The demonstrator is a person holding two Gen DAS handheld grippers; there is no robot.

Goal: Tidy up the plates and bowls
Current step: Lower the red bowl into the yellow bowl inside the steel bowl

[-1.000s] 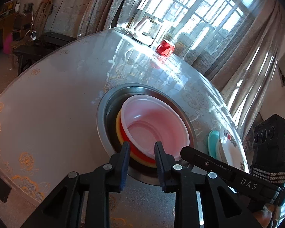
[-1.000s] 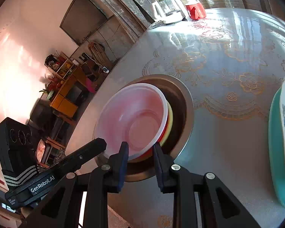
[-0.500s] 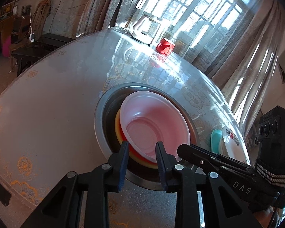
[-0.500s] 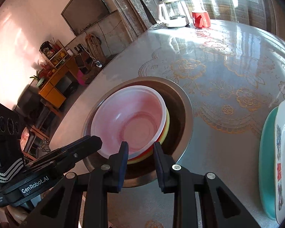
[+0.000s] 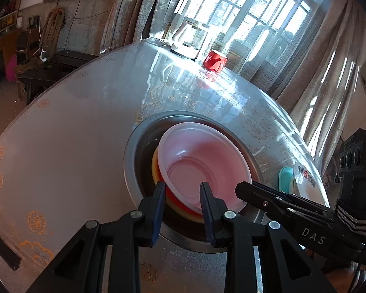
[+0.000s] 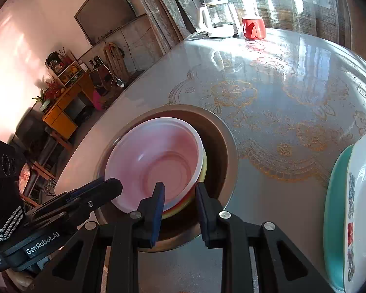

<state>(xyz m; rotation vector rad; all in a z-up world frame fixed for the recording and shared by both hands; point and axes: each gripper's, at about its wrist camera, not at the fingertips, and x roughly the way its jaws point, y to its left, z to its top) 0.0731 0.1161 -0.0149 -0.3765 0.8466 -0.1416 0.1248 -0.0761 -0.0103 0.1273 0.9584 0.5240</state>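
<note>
The pink bowl (image 5: 202, 166) sits on top of a red bowl (image 5: 177, 199) and a yellow bowl (image 5: 155, 168). The stack is nested in the round metal basin (image 5: 134, 151) sunk into the middle of the table (image 5: 73, 134), and it lies toward the basin's near side rather than dead centre.

The left gripper (image 5: 182, 193) stands astride the stack's near rim, one finger over the red and yellow edges and the other over the pink bowl's inside. Its jaws are a narrow way apart with the bowl walls between them. I cannot tell whether the pads press on them.

The right gripper (image 6: 179, 193) straddles the same rim further round, one finger inside the pink bowl and one outside over the dark basin. Its gap is just as narrow, and I cannot tell its grip either. Each tool shows in the other's view, reaching in from the side with its tip at the rim.

Since a second ago the stack has kept its place in the basin and between both pairs of fingers, and neither gap has visibly changed. The right view has rolled, so the table now looks more level. More of the white plate (image 6: 361, 195), which lies on the teal plate (image 6: 334, 195), shows at its right edge.

At the table's far edge, by the window, stand a red cup (image 5: 214, 61) and a kettle (image 5: 186, 39).
</note>
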